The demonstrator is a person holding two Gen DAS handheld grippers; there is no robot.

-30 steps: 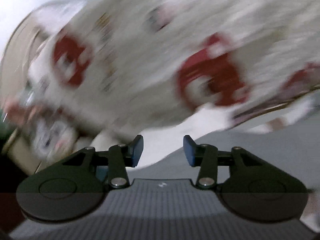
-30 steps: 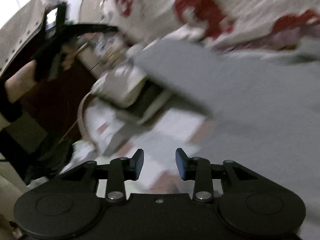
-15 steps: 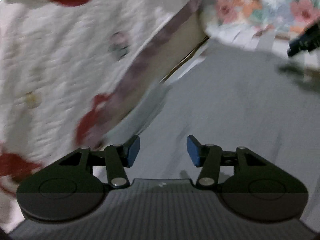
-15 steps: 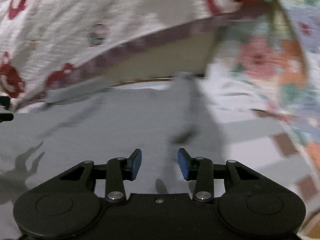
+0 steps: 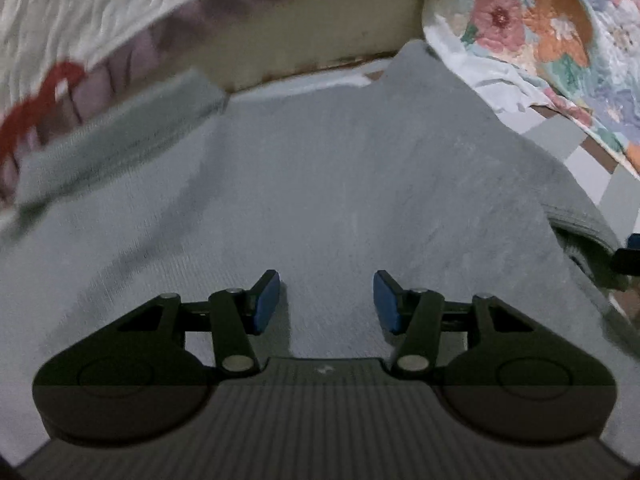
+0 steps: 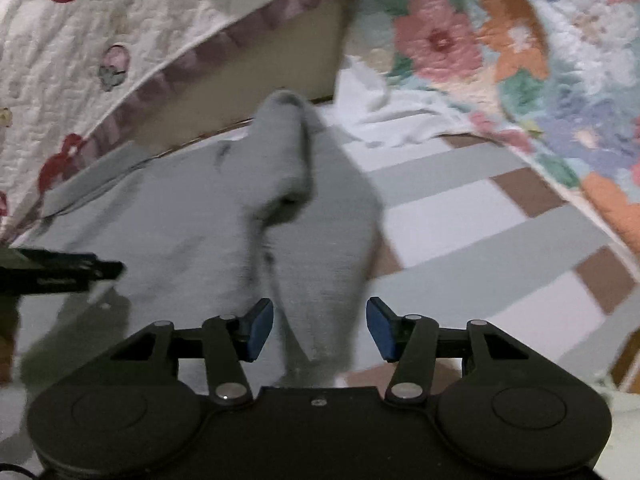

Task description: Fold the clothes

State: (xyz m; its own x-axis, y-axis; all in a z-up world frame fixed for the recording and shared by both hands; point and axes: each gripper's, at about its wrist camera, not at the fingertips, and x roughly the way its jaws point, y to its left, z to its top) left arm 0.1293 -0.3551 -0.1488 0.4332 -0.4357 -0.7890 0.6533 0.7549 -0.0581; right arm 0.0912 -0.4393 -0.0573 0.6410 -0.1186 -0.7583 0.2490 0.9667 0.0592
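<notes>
ahead: flat grey garment (image 5: pixel 340 168), passable | left: hanging quilt (image 5: pixel 72 20) blocks | right: floral bedding (image 6: pixel 520 48) blocks

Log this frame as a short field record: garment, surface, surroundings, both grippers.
garment: grey garment spread out, one sleeve bunched and raised
surface: checked sheet in white, grey and brown
surroundings: floral quilt at right; white quilt with red motifs at left
left gripper: open over the garment, holding nothing
right gripper: open, near the sleeve, holding nothing
fold: not yet visible

Home bedroom: quilts (image 6: pixel 140 60) w/ flower print (image 6: pixel 520 40), checked bedsheet (image 6: pixel 480 220), grey garment (image 5: pixel 320 180) laid on bed.
</notes>
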